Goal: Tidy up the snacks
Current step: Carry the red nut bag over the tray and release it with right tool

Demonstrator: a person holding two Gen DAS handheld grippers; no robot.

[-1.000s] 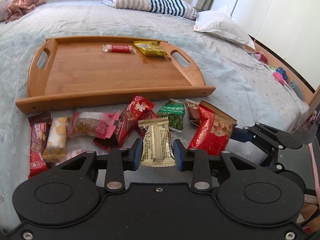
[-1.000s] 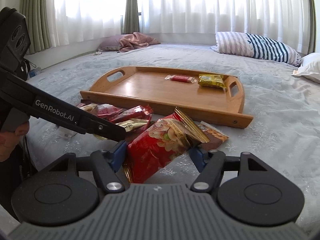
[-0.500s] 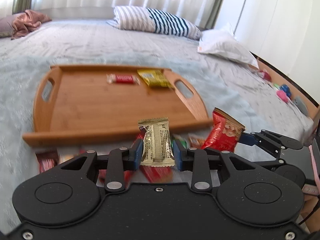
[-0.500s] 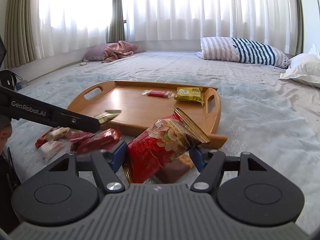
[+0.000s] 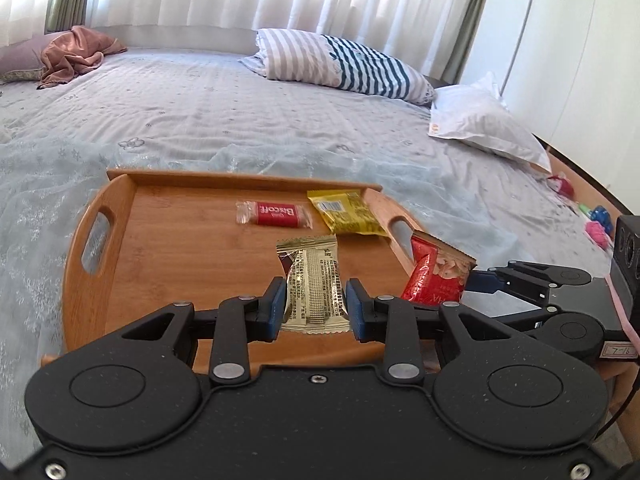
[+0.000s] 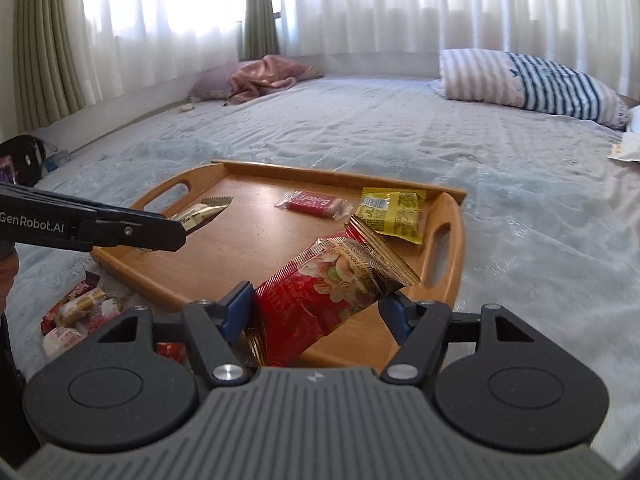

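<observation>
While my left claw (image 5: 315,304) clamps the crinkled gold foil snack packet (image 5: 313,285) above the wooden handled tray (image 5: 168,264), my right claw (image 6: 316,310) beside it grips a red glossy nut bag (image 6: 332,292) over the tray's near edge.

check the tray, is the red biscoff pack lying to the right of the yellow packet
No, in the left wrist view the red Biscoff pack lies to the left of the yellow packet on the wooden tray.
</observation>
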